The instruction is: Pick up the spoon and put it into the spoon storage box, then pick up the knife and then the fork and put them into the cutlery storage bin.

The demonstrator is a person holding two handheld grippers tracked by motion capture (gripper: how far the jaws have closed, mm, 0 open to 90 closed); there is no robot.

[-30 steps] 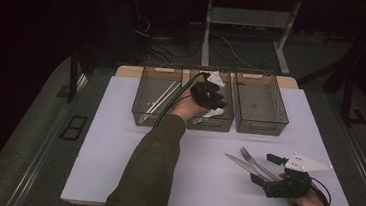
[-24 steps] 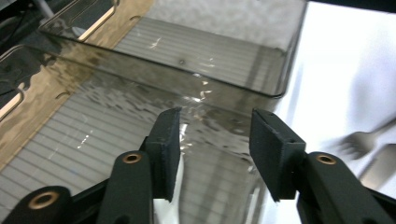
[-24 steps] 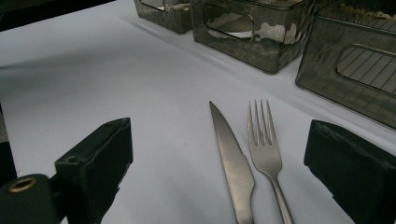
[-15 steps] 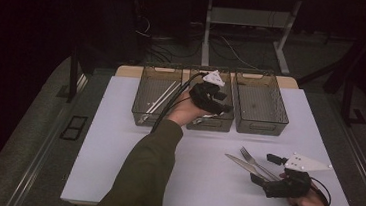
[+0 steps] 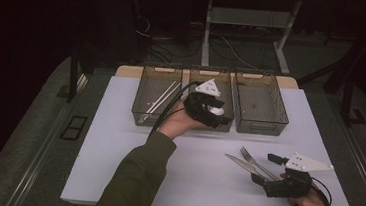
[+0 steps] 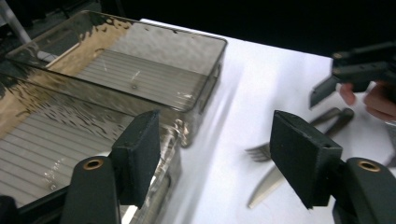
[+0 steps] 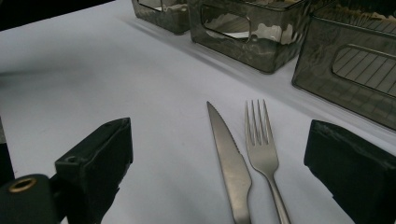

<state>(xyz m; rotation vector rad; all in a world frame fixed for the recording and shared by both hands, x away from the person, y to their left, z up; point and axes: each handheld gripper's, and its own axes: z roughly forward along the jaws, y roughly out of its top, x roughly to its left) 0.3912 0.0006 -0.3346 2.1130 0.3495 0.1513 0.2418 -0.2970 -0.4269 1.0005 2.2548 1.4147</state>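
since a second ago the left gripper (image 5: 219,117) has drawn back from deep over the middle bin (image 5: 212,76) toward that bin's near wall, and its jaws have just been opening, with nothing between them; the right gripper (image 5: 264,168) has kept its place at the near right of the table (image 5: 116,152). nearest the person, the right gripper rests low over the white top with its jaws spread wide and empty, pointing toward the far left. just ahead of its tips lie a knife (image 5: 240,162) and a fork (image 5: 252,160), side by side and almost touching, both flat on the table; in the right gripper view the knife (image 7: 229,161) lies left of the fork (image 7: 261,144), blade tip and tines pointing toward the bins, and both sit between the two black pads without being touched. farther off, the left gripper hangs over the near edge of the middle bin, jaws moderately wide and holding nothing; its own view looks past the right bin (image 6: 154,70) down to the fork (image 6: 261,150) and the other hand. three smoky clear bins stand in a row at the far edge: the left bin (image 5: 156,94) holds pale chopsticks (image 5: 164,95), while the right bin (image 5: 261,102) looks bare inside.
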